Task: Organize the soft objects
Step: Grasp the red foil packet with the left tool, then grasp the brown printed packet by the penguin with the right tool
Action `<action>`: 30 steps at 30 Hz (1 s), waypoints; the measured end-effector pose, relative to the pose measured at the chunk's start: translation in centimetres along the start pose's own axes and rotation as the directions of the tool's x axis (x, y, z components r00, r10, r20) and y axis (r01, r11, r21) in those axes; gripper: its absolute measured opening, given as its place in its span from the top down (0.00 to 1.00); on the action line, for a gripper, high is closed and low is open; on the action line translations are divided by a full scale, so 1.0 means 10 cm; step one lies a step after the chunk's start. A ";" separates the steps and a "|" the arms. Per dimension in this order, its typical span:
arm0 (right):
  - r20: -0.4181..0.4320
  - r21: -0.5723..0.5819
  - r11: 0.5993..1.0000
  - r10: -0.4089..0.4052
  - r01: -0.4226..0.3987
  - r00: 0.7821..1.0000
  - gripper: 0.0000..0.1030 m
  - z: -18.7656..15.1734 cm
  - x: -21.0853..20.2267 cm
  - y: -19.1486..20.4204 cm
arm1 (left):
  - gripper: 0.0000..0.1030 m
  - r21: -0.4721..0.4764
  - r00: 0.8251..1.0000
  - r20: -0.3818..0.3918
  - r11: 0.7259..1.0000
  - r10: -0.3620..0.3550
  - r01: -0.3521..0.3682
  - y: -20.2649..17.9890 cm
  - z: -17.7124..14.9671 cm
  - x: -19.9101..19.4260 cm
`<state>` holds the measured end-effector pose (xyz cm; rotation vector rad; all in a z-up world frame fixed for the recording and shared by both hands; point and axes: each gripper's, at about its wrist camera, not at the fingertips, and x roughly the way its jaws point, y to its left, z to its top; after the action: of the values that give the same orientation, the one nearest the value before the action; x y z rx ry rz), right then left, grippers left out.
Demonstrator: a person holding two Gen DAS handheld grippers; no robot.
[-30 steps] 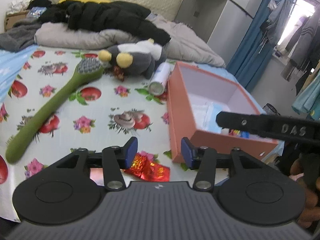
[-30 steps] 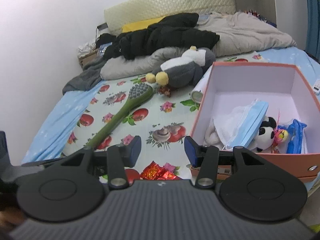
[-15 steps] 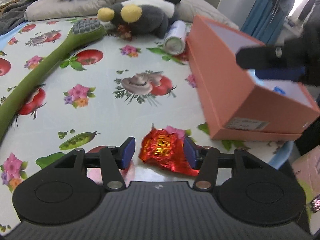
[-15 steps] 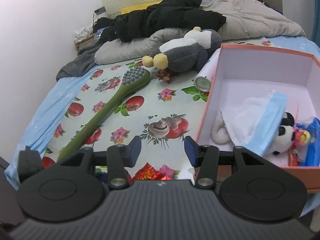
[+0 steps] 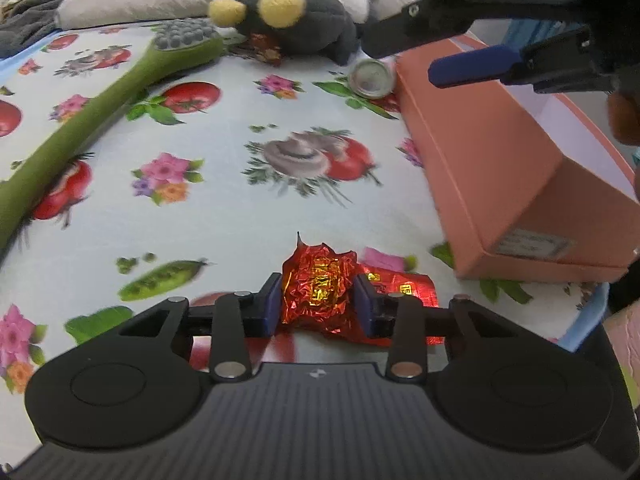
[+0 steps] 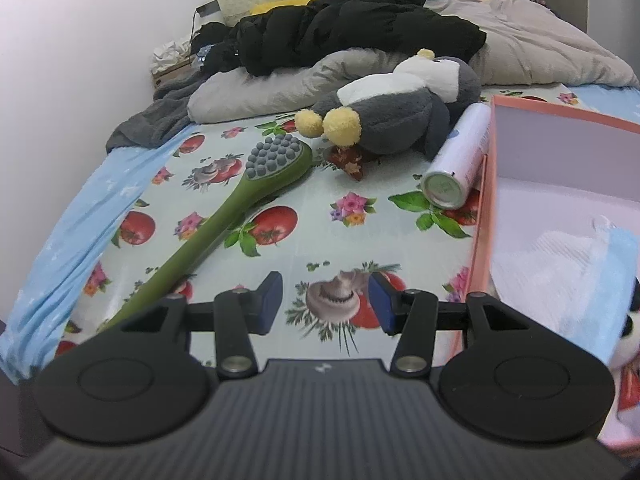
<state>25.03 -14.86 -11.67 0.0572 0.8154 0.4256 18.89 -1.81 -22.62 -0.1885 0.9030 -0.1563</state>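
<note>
At the bottom centre of the left wrist view, the left claw (image 5: 316, 300) is closing on a crumpled red foil wrapper (image 5: 320, 284), its blue pads (image 5: 269, 304) now pressing the foil from both sides; the jaws have just been narrowing around it. The wrapper is lying on the flowered bed sheet (image 5: 224, 208), just beside the near corner of the orange box (image 5: 492, 168) at the right of the frame. A flatter red packet (image 5: 404, 284) is sitting partly under it, to its right.

In the right wrist view, the right claw (image 6: 325, 300) is hovering released and empty at lower centre, only the sheet's print showing between its jaws.

Further up, a long green brush (image 6: 224, 216) is running diagonally toward the upper middle, a white spray can (image 6: 456, 160) is lying against the box wall, and a grey plush toy (image 6: 400, 112) is resting at the top centre. Inside the box, a blue face mask (image 6: 600, 280) is already lying.

The foil is thin and springy, so the grip is probably the weak point: it may crumple and slip out on lifting, or the packet beneath may be dragging along and dropping short. The right claw is showing at the upper right of the left view, over the box, so the two could be colliding there.
</note>
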 end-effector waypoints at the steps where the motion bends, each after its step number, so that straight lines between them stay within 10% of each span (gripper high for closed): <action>1: 0.001 -0.002 1.000 -0.003 0.003 1.000 0.51 0.02 0.05 0.01 | 0.58 -0.007 1.000 0.005 1.000 0.009 -0.009 0.03 0.01 0.00; 16: 0.121 -0.030 0.991 -0.126 0.130 0.985 0.51 0.37 1.20 0.16 | 0.58 -0.212 0.982 0.085 0.966 0.167 -0.146 1.04 0.53 0.09; 30: 0.174 -0.042 0.959 -0.270 0.281 0.947 0.52 0.62 2.29 0.03 | 0.58 -0.259 0.978 0.115 0.956 0.172 -0.138 1.25 0.65 0.26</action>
<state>43.30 -4.97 -23.22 -0.0823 0.6315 0.1797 26.29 10.41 -23.48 -0.3571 0.7950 0.1170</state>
